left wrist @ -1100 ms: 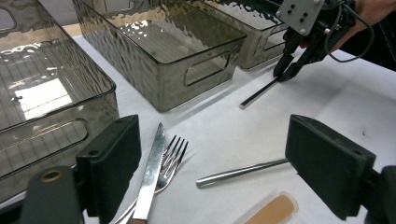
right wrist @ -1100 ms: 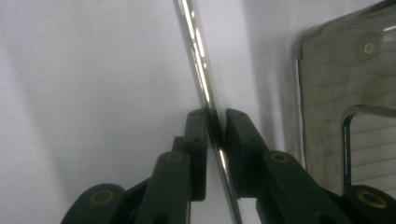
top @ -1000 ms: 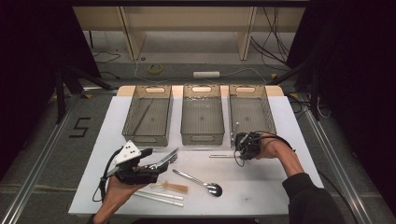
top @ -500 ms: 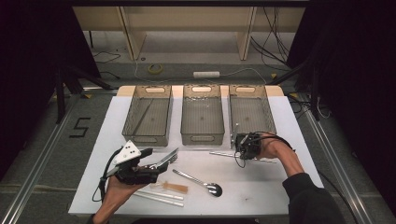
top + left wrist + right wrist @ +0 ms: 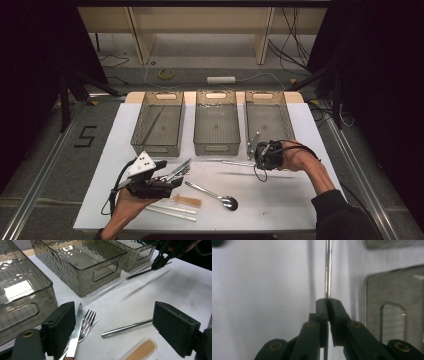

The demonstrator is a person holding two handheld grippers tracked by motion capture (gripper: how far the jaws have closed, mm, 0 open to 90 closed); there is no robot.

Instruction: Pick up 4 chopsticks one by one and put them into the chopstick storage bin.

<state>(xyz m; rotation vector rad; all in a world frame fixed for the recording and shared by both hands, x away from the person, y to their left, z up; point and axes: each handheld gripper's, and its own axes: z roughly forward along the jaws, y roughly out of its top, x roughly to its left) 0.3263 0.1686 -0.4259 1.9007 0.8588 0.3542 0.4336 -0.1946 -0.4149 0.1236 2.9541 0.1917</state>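
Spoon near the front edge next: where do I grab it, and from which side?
Grip the spoon mid-handle, coming straight down with the left gripper, fingers either side. The slim handle lies flat with bare table around it, while the bowl is wide and rounded.

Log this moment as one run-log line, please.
right hand-held gripper: shut on thin metal rod, lifted off table | left hand-held gripper: open over knife and fork | three bins: rod not yet in
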